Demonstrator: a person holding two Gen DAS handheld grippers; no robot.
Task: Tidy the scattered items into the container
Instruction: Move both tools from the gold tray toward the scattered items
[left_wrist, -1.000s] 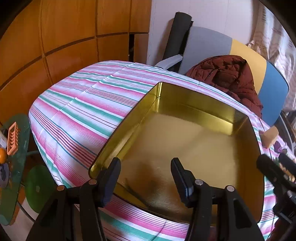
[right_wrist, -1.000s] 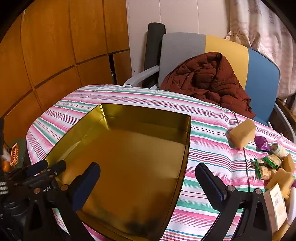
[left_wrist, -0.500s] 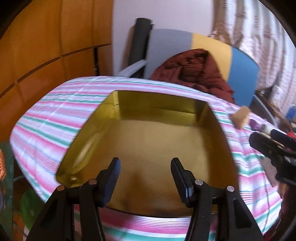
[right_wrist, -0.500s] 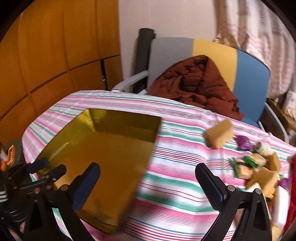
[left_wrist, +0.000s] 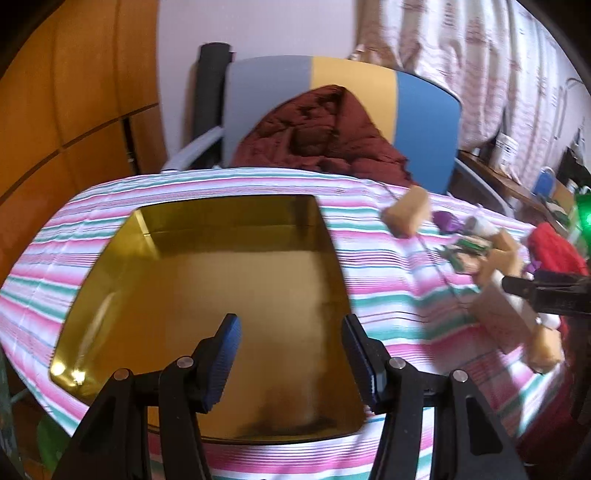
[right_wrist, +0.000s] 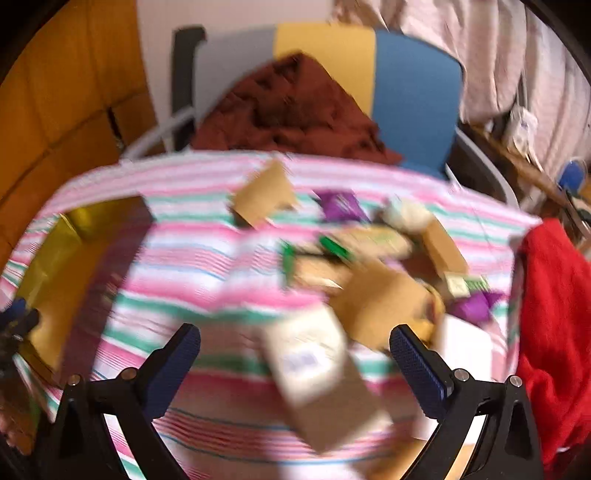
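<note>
A gold metal tin (left_wrist: 207, 280) lies open and empty on the striped tablecloth (left_wrist: 391, 280); its edge shows at the left of the right wrist view (right_wrist: 66, 258). My left gripper (left_wrist: 291, 354) is open and empty above the tin's near side. My right gripper (right_wrist: 295, 354) is open wide and empty over a pile of scattered items: a tan box with a white label (right_wrist: 317, 376), tan blocks (right_wrist: 380, 302), a tan sponge (right_wrist: 262, 195), purple wrappers (right_wrist: 338, 205) and green packets (right_wrist: 332, 251). The right wrist view is blurred. The pile shows at the right of the left wrist view (left_wrist: 498, 258).
A grey, yellow and blue chair (left_wrist: 351, 92) with a dark red jacket (left_wrist: 317, 136) stands behind the table. A red cloth (right_wrist: 554, 314) lies at the table's right edge. Wood panelling (left_wrist: 74, 92) is on the left. Shelves with clutter (left_wrist: 535, 173) are at the far right.
Both grippers have swung to the right. The right gripper has moved from over the tin to over the pile of items. Both stay open and empty.
</note>
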